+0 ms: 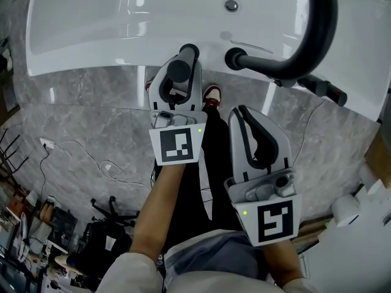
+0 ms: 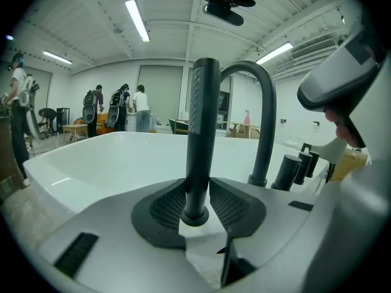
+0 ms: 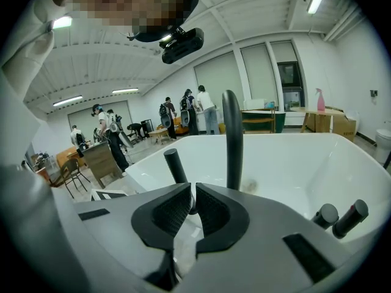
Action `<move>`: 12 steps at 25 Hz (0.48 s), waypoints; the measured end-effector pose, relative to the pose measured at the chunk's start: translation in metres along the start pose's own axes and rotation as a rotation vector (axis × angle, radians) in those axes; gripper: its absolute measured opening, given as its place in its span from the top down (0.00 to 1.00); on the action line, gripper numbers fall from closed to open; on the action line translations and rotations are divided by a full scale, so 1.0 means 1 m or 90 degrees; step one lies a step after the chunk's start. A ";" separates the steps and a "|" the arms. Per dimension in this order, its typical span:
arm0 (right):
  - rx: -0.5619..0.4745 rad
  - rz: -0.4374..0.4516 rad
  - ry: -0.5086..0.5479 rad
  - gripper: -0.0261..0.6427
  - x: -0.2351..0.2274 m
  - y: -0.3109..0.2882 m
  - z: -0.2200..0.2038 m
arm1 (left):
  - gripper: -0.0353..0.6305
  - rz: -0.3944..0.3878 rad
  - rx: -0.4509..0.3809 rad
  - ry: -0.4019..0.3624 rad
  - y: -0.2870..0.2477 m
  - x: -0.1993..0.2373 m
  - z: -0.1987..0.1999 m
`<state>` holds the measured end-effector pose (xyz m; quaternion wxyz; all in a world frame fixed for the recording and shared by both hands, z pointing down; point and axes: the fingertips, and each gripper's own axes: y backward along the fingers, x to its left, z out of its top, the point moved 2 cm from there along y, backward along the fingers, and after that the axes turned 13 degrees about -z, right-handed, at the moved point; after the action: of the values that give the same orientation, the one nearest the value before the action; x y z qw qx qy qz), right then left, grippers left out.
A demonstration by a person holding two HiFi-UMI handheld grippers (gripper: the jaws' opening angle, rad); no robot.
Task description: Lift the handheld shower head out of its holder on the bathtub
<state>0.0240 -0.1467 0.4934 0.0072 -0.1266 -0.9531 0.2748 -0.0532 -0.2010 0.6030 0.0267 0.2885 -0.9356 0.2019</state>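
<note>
A person is standing at a white bathtub [image 1: 122,17] and looking steeply down at two handheld grippers, one in each hand. The bare left forearm [image 1: 157,209] is reaching forward from the bottom of the head view, carrying the left gripper [image 1: 182,60] out to the tub's near rim, with its marker cube facing up. Its jaws are standing spread on either side of the black handheld shower head [image 2: 203,121]. The pads are sitting just beside the wand, and no squeeze is showing. The shower head is standing upright, with its foot sitting in the round holder [image 2: 195,215] on the tub rim. In the head view its dark round top [image 1: 179,71] is showing between the white jaw shells. The right gripper [image 1: 240,112] is hanging nearer the person and to the right, over the grey marbled floor [image 1: 91,121] and short of the tub. It is angling forward and down. Its jaws are pressing almost together with only a thin slit between the pads [image 3: 177,209], and they are gripping nothing. Just right of the shower head, a black arched faucet spout [image 1: 305,47] is curving over the basin. Dark knobs [image 1: 327,90] are standing farther right along the rim.
</note>
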 end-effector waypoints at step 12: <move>0.004 0.002 -0.007 0.93 -0.001 -0.002 -0.006 | 0.78 0.025 -0.021 0.029 -0.008 0.005 0.000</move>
<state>0.0252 -0.1453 0.4993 0.0021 -0.1269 -0.9521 0.2781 -0.0527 -0.2093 0.6064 0.0490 0.2645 -0.9435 0.1933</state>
